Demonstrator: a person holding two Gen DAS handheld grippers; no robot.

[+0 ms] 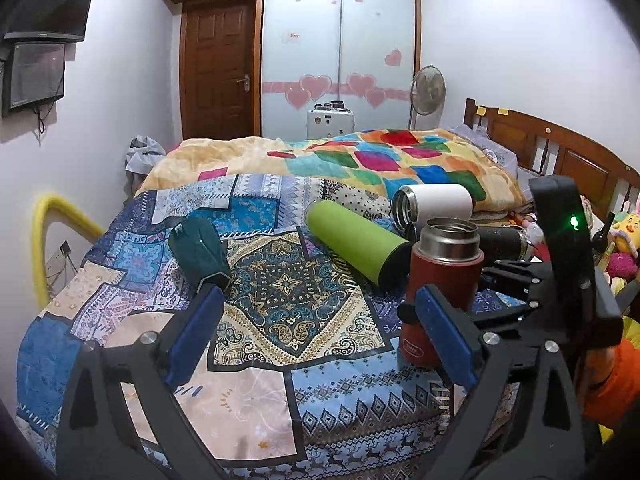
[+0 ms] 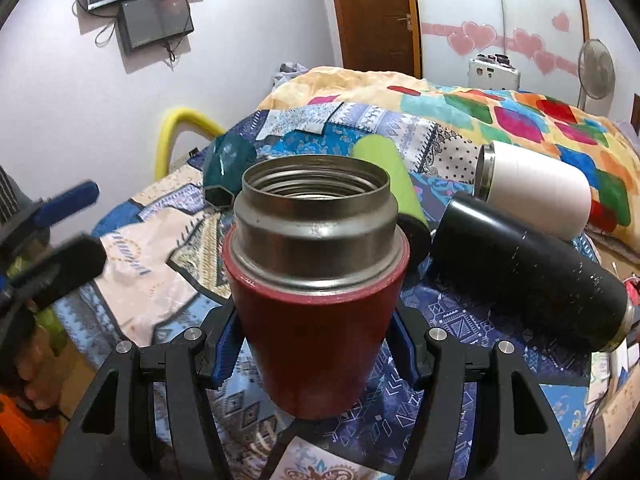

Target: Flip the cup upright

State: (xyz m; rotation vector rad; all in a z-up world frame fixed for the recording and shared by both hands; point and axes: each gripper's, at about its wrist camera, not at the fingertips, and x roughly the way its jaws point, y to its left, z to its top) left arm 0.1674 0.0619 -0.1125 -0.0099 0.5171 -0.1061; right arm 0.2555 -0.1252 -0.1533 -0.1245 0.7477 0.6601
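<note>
A red cup with a steel neck (image 2: 316, 312) stands upright on the patterned bedspread (image 2: 156, 256), its open mouth up. My right gripper (image 2: 316, 356) has its blue pads against both sides of the cup's lower body. The same cup shows in the left wrist view (image 1: 440, 280), with the right gripper's black body (image 1: 560, 240) behind it. My left gripper (image 1: 320, 320) is open and empty over the bedspread (image 1: 280, 300), its right finger (image 1: 444, 332) just in front of the red cup.
Several other cups lie on their sides: a green one (image 1: 356, 240), a white one (image 1: 436, 200), a black one (image 2: 528, 264) and a dark teal one (image 1: 200, 252). A folded colourful blanket (image 1: 380, 160) lies behind them. Stuffed toys (image 1: 624, 240) sit at the right.
</note>
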